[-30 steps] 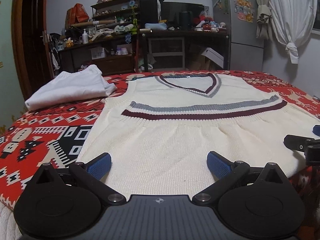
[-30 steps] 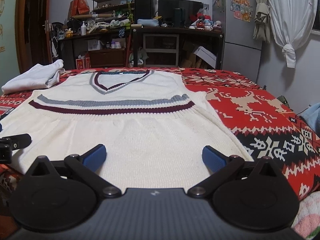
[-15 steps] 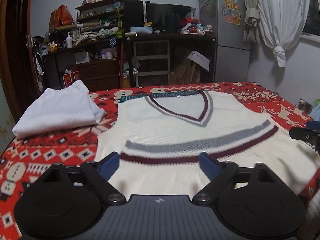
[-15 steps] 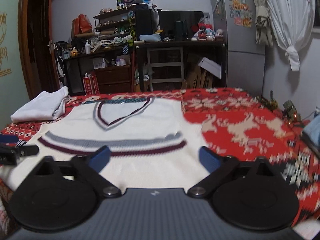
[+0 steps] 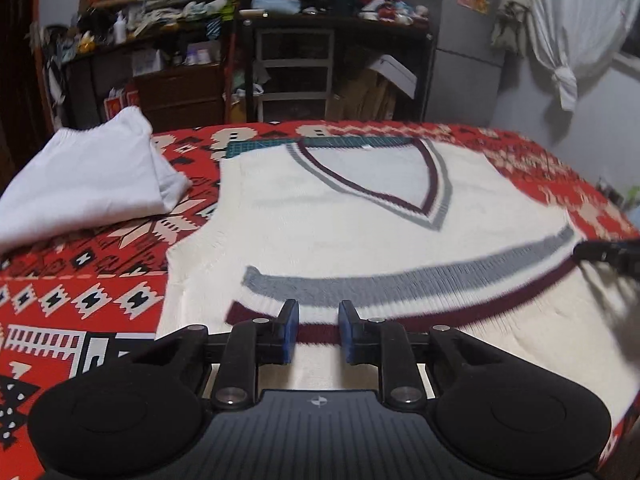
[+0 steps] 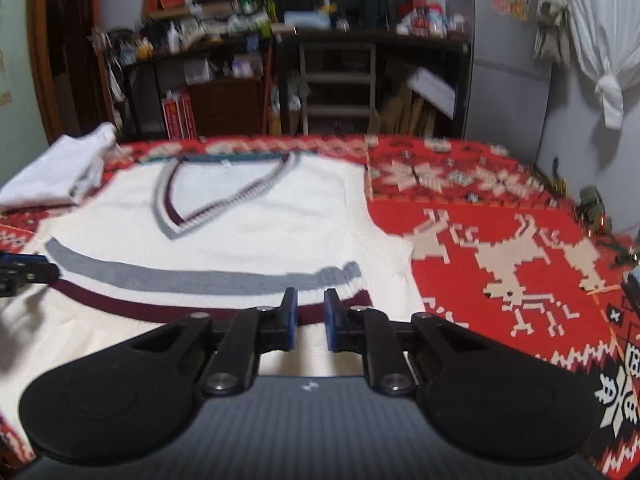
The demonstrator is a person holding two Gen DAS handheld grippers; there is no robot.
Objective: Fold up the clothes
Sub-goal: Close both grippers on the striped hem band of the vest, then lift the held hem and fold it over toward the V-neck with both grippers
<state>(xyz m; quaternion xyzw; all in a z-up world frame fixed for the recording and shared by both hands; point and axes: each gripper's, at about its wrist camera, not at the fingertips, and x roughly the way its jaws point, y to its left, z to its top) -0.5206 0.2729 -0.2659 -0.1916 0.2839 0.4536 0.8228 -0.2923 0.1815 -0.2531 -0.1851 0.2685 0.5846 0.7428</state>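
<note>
Sweater vest lay flat across the middle of the red patterned bed, hem folded up. Left claw and right claw each had fingers nearly together over the maroon hem stripe; whether they pinched it was unclear. Folded white garment sat near the far left corner.

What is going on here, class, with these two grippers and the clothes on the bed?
A person is folding clothes with two handheld grippers. A cream knit vest lies on a red patterned blanket, its lower part already doubled up over the chest. The left gripper and right gripper sit at the striped hem, jaws nearly closed with a small gap; whether they pinch fabric is unclear. A folded white garment sits at the left.
</note>
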